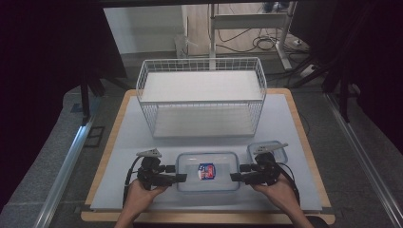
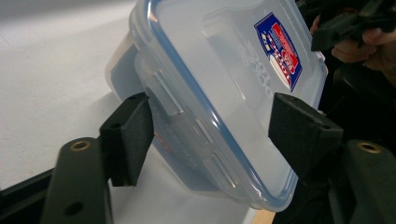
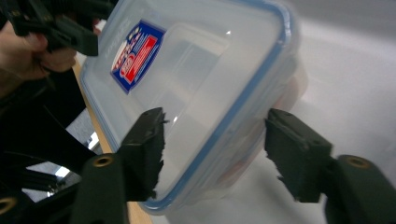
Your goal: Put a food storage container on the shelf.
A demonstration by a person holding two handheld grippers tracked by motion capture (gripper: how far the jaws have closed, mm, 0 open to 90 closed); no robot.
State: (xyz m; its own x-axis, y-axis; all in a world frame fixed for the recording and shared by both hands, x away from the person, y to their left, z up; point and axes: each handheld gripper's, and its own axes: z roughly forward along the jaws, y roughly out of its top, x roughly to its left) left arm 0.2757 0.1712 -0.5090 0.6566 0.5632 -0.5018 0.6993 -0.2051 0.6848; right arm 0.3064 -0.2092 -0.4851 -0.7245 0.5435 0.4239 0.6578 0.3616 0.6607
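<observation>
**Two grippers flank a lidded food container at the table's near edge**

A dim room surrounds the scene, with dark drapes at both sides and cables on the floor beyond a white desk frame. The table (image 1: 294, 142) has a pale grey mat on a wooden top. At its far half stands a white wire basket shelf (image 1: 201, 97) with two tiers, both bare.

Near the front edge, centred, sits a clear plastic food container (image 1: 207, 171) with a blue-sealed lid and a red, white and blue label (image 1: 206, 171) on top. Just behind its right corner lies a smaller clear container with a blue rim (image 1: 277, 148), partly hidden by the right gripper's grey plate.

The left gripper (image 1: 182, 178) is held by the left hand (image 1: 140, 194) and points rightward at the container's left end. In the left gripper view its jaws stand wide apart, one on either side of the container's (image 2: 219, 93) short end; the left pad (image 2: 128, 135) is at the lid's latch flap, but contact cannot be confirmed.

The right gripper (image 1: 235, 177), held by the right hand (image 1: 280, 192), points leftward at the container's right end. In the right gripper view its jaws are also spread wide, straddling the container's (image 3: 196, 93) corner without clearly pressing on it.
</observation>
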